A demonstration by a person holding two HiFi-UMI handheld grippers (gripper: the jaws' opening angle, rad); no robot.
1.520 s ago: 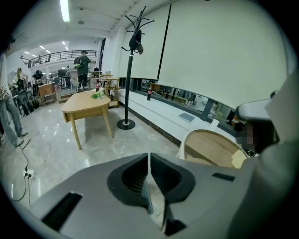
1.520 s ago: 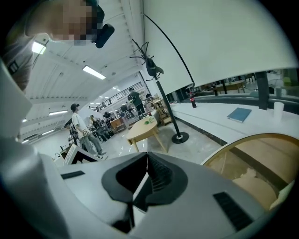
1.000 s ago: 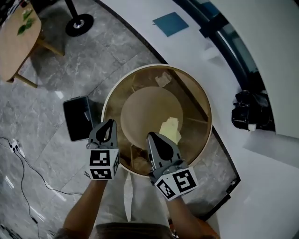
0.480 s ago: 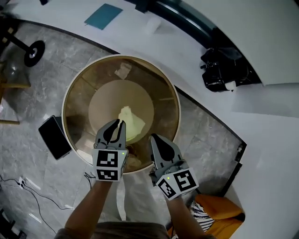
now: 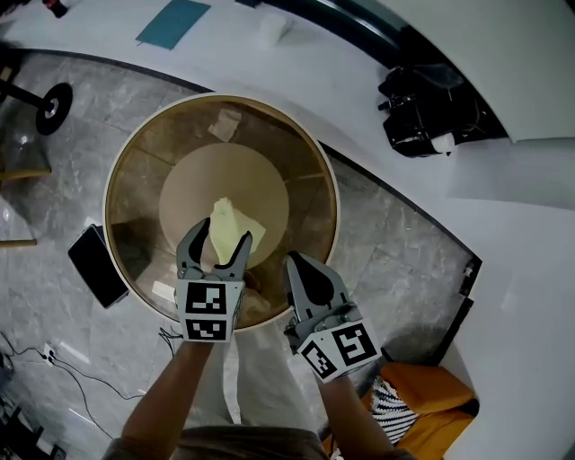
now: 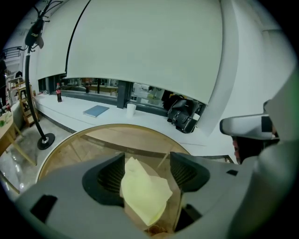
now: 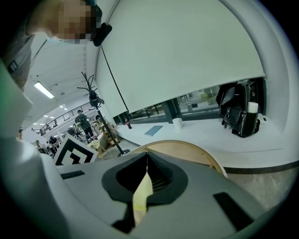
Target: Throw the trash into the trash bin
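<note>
The round wooden trash bin (image 5: 334, 202) stands on the floor below me, with a white scrap (image 5: 225, 124) lying inside. My left gripper (image 5: 216, 241) hangs over the bin's near side. Its jaws have just been opening and now stand wide apart. A crumpled yellow paper (image 5: 229, 221) shows between them, and the pads do not press it. In the left gripper view the yellow paper (image 6: 142, 196) fills the gap of the left gripper (image 6: 148, 172). My right gripper (image 5: 304, 269) is at the near rim, shut on a thin yellow paper strip (image 7: 141, 196).
A dark phone (image 5: 97, 265) lies on the floor left of the bin. A black bag (image 5: 431, 112), a blue book (image 5: 175, 20) and a paper cup (image 5: 274, 27) sit on the white ledge behind. An orange bag (image 5: 418, 404) is at my right; cables (image 5: 54, 359) trail left.
Both grippers have come in over the bin's near side, the left one from outside its left rim. The left jaws, shut before, are now wide open around the yellow paper.
</note>
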